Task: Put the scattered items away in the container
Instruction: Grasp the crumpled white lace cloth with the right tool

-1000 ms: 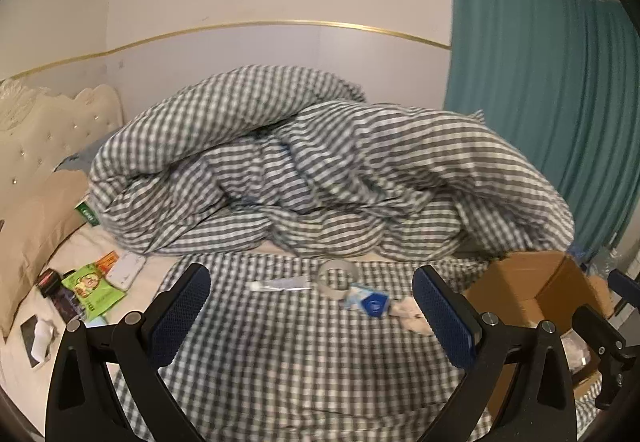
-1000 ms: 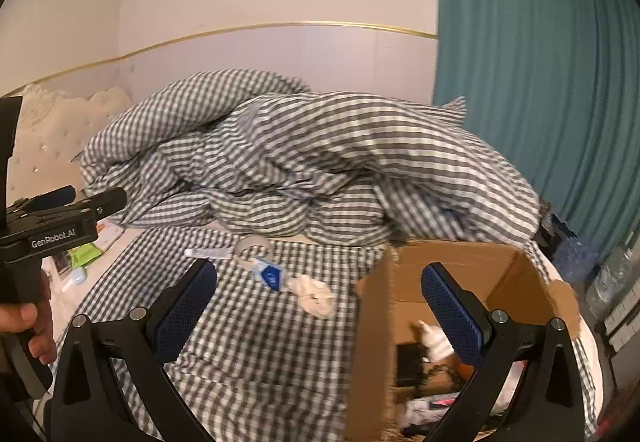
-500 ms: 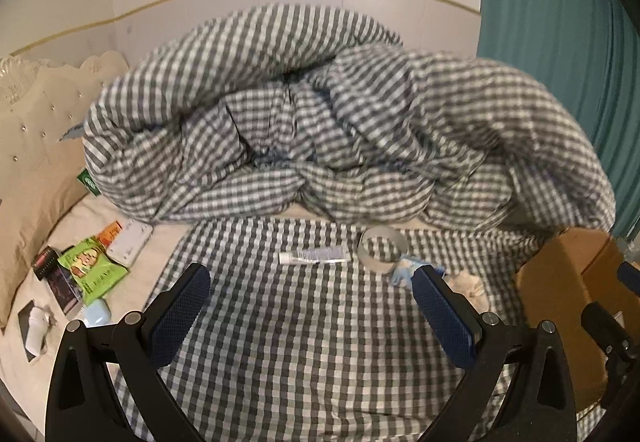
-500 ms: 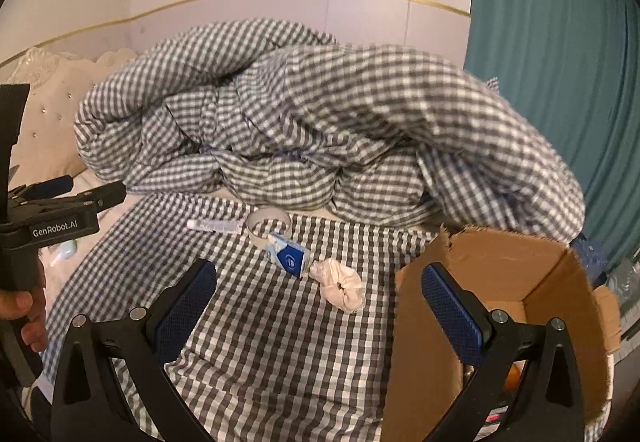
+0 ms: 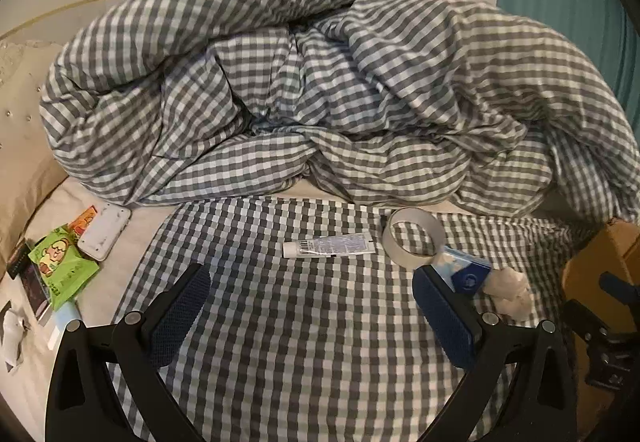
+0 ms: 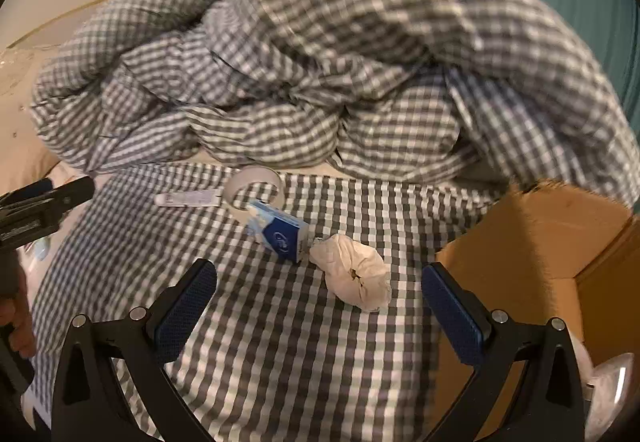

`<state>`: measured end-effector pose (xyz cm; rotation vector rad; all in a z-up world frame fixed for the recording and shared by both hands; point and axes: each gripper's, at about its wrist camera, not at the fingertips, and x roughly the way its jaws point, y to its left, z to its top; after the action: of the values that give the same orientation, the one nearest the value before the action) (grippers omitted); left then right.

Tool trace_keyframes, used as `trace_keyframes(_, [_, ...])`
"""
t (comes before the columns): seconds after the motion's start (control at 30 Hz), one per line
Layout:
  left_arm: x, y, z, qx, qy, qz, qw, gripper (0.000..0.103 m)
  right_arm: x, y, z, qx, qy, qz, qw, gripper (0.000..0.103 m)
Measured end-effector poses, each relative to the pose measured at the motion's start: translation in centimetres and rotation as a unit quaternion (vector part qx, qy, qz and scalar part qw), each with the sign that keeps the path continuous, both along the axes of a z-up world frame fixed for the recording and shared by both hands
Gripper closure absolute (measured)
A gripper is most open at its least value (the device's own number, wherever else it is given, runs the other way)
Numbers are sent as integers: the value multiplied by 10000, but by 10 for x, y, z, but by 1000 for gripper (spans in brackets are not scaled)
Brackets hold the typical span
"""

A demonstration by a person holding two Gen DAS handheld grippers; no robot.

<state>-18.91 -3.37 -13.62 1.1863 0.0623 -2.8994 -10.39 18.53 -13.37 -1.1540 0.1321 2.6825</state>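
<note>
- Checked bedding (image 5: 320,322) covers the bed; a rumpled duvet (image 5: 320,82) lies far
- tube (image 5: 329,245), tape roll (image 5: 412,242), blue packet (image 6: 280,234), crumpled tissue (image 6: 354,272) lie mid-bed; cardboard box (image 6: 560,242) sits right
- left gripper (image 5: 312,316) and right gripper (image 6: 320,314) hover, fingers apart, empty

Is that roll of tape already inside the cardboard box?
No, the roll of tape lies on the checked sheet, apart from the cardboard box.

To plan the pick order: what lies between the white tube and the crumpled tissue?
The tape roll and blue packet lie between the tube and tissue, in both views.
</note>
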Motion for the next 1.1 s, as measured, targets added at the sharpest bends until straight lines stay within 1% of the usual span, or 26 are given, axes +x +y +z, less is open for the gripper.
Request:
trace_keyframes(0.17, [-17, 0, -17, 57, -109, -15, 9999, 0, -25, 17, -32, 54, -266, -231, 9994, 0])
trace_keyframes(0.33, [-34, 2, -31, 10, -181, -71, 9998, 0, -44, 32, -61, 104, -502, -350, 9981, 0])
trace_keyframes(0.47, [-48, 3, -43, -66, -263, -106, 9996, 0, -54, 39, -81, 157, -687, -382, 9968, 0])
trace_keyframes(0.6, [-60, 4, -55, -144, -331, -140, 9993, 0, -60, 40, -95, 235, -789, -391, 9958, 1])
trace_keyframes(0.67, [-65, 3, -60, -141, -353, -140, 9992, 0, -63, 40, -101, 196, -823, -338, 9958, 2])
trace_keyframes(0.73, [-68, 3, -63, -132, -364, -147, 9991, 0, -66, 40, -105, 146, -825, -292, 9961, 11])
trace_keyframes(0.77, [-70, 3, -64, -132, -365, -153, 9991, 0, -68, 40, -106, 143, -840, -285, 9960, 22])
trace_keyframes(0.8, [-71, 4, -66, -131, -366, -165, 9991, 0, -70, 40, -108, 145, -886, -271, 9956, 35])
trace_keyframes(0.83, [-72, 4, -67, -133, -366, -182, 9991, 0, -72, 40, -111, 143, -938, -244, 9952, 41])
trace_keyframes(0.87, [-73, 5, -69, -138, -366, -197, 9990, 0, -73, 39, -113, 144, -984, -217, 9948, 54])
trace_keyframes(0.9, [-74, 6, -70, -145, -364, -216, 9990, 0, -73, 38, -114, 120, -993, -173, 9948, 63])
trace_keyframes(0.93, [-76, 7, -72, -152, -360, -246, 9989, 0, -73, 37, -113, 113, -973, -136, 9951, 67])
trace_keyframes(0.97, [-77, 7, -73, -164, -357, -278, 9988, 0, -72, 35, -112, 129, -959, -113, 9952, 78])
trace_keyframes(1.0, [-79, 7, -75, -179, -355, -303, 9987, 0, -71, 33, -111, 132, -943, -102, 9954, 86])
trace_keyframes(1.1, [-85, 6, -80, -186, -359, -453, 9982, 0, -67, 29, -107, 81, -906, -34, 9959, 87])
